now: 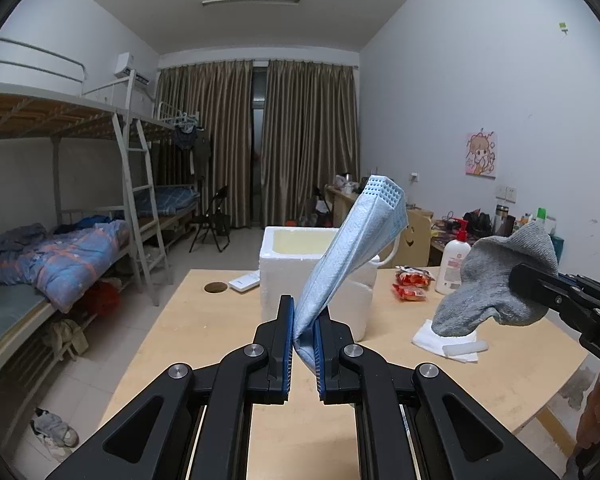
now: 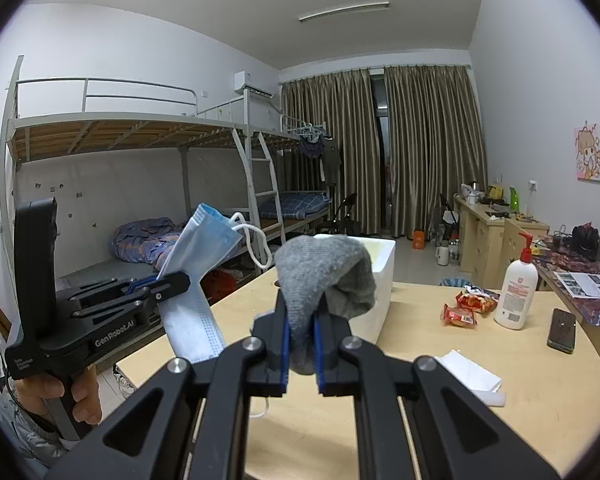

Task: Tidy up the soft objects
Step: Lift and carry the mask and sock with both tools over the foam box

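L gripper [image 1: 304,320] clamped on blue face mask [image 1: 352,240], R gripper [image 2: 300,328] clamped on grey sock [image 2: 328,276], both held above table [image 1: 204,332]. Foam box [image 1: 296,256] lies straight ahead; L looks nearer.

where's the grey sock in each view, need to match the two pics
Left wrist view: the grey sock is at the right edge, clamped in the right gripper above a white tissue.
Right wrist view: the sock is at centre, draped over that camera's own closed fingers.
Shared landmark: the white foam box on the wooden table, just behind the sock in both.
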`<state>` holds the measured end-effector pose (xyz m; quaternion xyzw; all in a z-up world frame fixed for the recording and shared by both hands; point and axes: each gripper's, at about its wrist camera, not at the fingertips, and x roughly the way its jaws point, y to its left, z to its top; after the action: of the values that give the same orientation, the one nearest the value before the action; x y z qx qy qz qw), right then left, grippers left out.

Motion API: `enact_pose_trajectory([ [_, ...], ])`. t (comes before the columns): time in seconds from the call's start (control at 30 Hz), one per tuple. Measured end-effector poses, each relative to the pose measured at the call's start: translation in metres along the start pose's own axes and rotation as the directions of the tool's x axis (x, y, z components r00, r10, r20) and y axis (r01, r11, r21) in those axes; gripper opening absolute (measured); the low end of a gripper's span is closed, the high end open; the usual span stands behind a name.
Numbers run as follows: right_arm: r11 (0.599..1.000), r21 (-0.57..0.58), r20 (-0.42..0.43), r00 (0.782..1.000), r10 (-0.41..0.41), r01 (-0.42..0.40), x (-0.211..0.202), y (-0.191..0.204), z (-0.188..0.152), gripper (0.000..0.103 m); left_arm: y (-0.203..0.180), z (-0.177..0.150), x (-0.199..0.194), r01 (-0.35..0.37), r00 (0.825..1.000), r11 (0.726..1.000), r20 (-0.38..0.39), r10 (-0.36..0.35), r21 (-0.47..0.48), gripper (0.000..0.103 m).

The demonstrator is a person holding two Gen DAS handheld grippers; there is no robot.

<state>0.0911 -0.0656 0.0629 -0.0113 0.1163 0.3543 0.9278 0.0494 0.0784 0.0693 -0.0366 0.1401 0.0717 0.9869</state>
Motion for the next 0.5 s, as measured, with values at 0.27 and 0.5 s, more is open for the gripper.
enact_pose_trajectory([
  [0.27,1.000,-0.001,-0.007,1.000,0.014,-0.014,0.018,-0.008,0.013,0.012,0.005,0.012,0.027,-0.013,1.000,1.000,-0.015,0.013,0.002,0.010],
  [0.5,1.000,0.001,-0.022,1.000,0.018,-0.018,0.036,-0.015,0.021,0.012,0.012,0.026,0.047,-0.027,1.000,1.000,-0.011,0.027,0.000,0.010],
])
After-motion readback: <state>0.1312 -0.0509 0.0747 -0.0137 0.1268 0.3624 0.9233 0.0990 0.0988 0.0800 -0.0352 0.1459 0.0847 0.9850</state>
